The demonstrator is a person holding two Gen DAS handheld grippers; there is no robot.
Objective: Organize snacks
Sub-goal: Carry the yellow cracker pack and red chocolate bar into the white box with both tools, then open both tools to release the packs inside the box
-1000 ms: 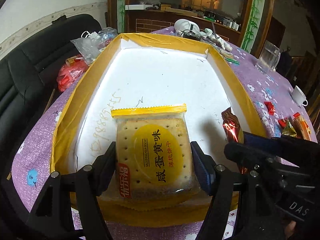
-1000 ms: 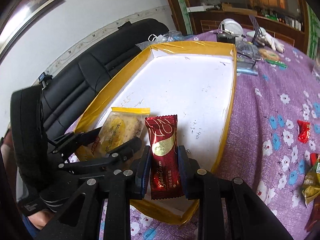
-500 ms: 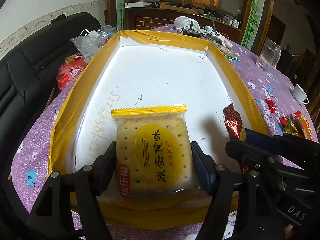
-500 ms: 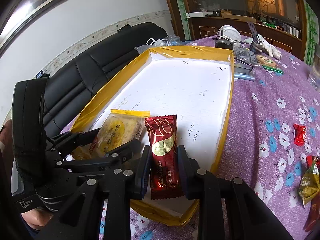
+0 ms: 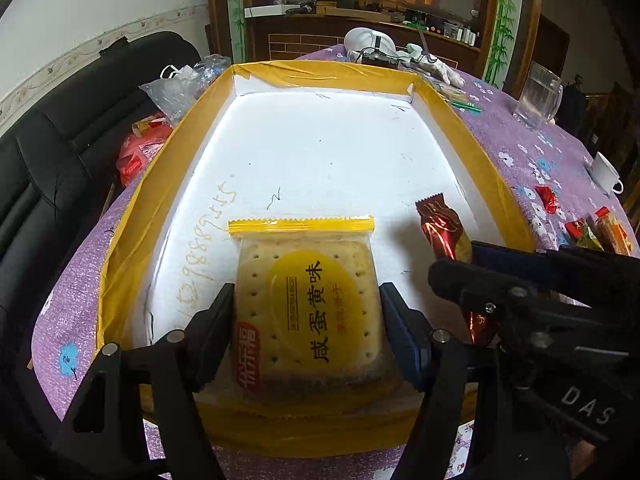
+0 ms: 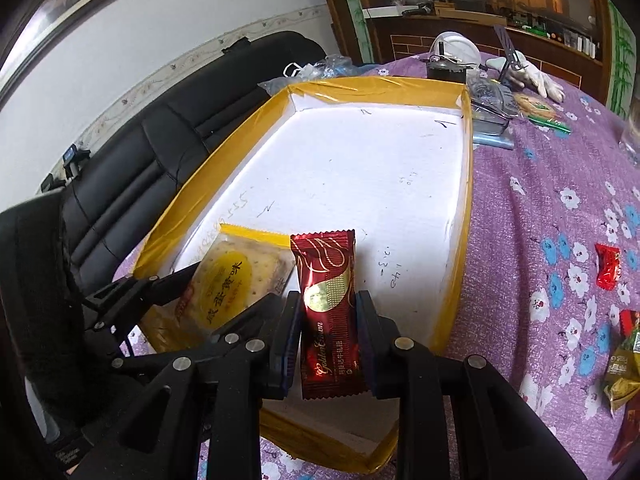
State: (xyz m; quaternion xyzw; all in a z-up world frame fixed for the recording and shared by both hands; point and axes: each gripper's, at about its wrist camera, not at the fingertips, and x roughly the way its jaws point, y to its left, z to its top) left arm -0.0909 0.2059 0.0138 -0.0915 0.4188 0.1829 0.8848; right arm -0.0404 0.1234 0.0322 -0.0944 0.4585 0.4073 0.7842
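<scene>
Over the near end of the yellow-rimmed tray (image 5: 160, 184), at 6 o'clock in the left wrist view, the left tongs (image 5: 306, 322) are clamped on the biscuit packet (image 5: 306, 304). Beside them at 3 o'clock, the right tongs (image 6: 328, 334) are clamped on the red wafer bar (image 6: 328, 304), both evidently poised for setting down inside. Each packet's lower end is hidden behind the tongs, so contact with the tray floor cannot be confirmed; loose sweets (image 6: 607, 266) on the bench (image 6: 540, 208) are cut off at the frame edge.

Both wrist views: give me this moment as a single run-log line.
left gripper: shut on biscuit pack | right gripper: shut on red wafer bar | both held over tray near end | tray floor bare
</scene>
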